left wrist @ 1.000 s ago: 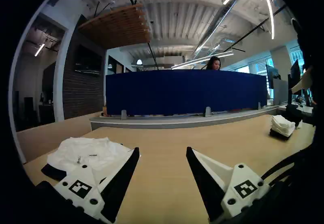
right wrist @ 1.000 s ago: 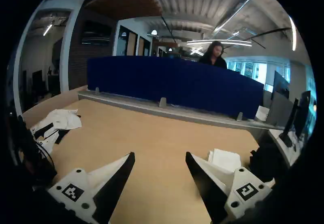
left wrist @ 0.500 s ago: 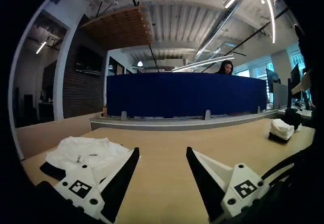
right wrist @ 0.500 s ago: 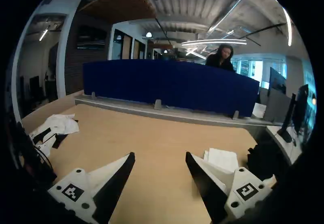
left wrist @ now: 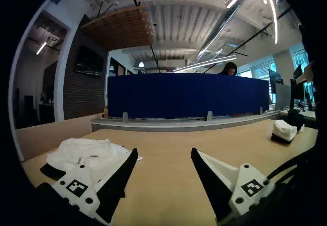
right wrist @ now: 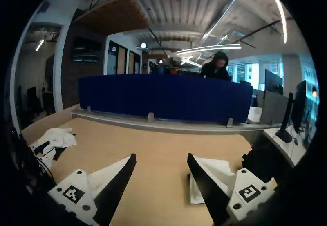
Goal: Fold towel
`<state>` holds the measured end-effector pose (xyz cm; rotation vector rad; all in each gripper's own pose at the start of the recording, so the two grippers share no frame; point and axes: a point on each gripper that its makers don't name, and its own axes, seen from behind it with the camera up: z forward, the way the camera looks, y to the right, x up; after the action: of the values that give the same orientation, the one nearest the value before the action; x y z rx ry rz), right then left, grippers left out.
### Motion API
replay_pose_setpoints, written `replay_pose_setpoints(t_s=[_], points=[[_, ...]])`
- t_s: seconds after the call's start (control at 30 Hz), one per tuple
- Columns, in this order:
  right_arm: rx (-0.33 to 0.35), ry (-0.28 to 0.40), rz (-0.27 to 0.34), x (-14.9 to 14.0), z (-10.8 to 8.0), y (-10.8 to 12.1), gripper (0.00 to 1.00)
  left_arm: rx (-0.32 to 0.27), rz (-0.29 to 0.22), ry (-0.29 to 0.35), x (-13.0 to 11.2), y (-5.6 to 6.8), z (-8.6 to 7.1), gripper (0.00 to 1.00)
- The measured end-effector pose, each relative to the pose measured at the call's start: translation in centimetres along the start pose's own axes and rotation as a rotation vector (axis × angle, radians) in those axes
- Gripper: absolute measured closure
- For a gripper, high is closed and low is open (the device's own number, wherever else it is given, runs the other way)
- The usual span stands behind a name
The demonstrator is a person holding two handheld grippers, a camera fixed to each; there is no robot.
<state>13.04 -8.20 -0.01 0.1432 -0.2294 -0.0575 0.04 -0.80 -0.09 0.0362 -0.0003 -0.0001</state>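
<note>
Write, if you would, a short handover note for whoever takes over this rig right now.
Left gripper: open, empty, low over the wooden table; the crumpled white cloth lies just past one of its fingers.
Right gripper: open, empty; a folded white towel lies flat beside one of its fingers.
Done: that one towel looks folded and set aside.
Left: the crumpled cloth is not yet gripped; it probably needs grasping, spreading and folding.

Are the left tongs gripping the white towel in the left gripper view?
No, the left tongs stand open over the table, and the crumpled white towel lies unheld beside them.
</note>
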Motion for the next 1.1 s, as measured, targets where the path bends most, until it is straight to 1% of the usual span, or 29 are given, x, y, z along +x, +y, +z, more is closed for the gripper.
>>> replay_pose_setpoints(t_s=[0.2,0.3,0.5,0.7,0.9,1.1], points=[[-0.029,0.059,0.016,1.4,-0.3,2.5,0.03,0.000,0.000,0.000,0.0,0.0,0.0,0.03],[-0.046,0.086,0.038,2.0,-0.4,4.1,0.03,0.000,0.000,0.000,0.0,0.0,0.0,0.03],[-0.082,0.116,0.096,1.8,-0.4,6.8,0.03,0.000,0.000,0.000,0.0,0.0,-0.1,0.03],[-0.095,0.127,0.119,0.4,0.0,7.9,0.03,0.000,0.000,0.000,0.0,-0.1,-0.1,0.03],[-0.098,0.139,0.137,-1.6,0.6,8.0,0.02,0.000,0.000,0.000,0.0,0.0,-0.1,0.03],[-0.105,0.148,0.156,-4.6,1.6,8.0,0.02,0.000,0.000,0.000,0.0,0.0,-0.1,0.03]])
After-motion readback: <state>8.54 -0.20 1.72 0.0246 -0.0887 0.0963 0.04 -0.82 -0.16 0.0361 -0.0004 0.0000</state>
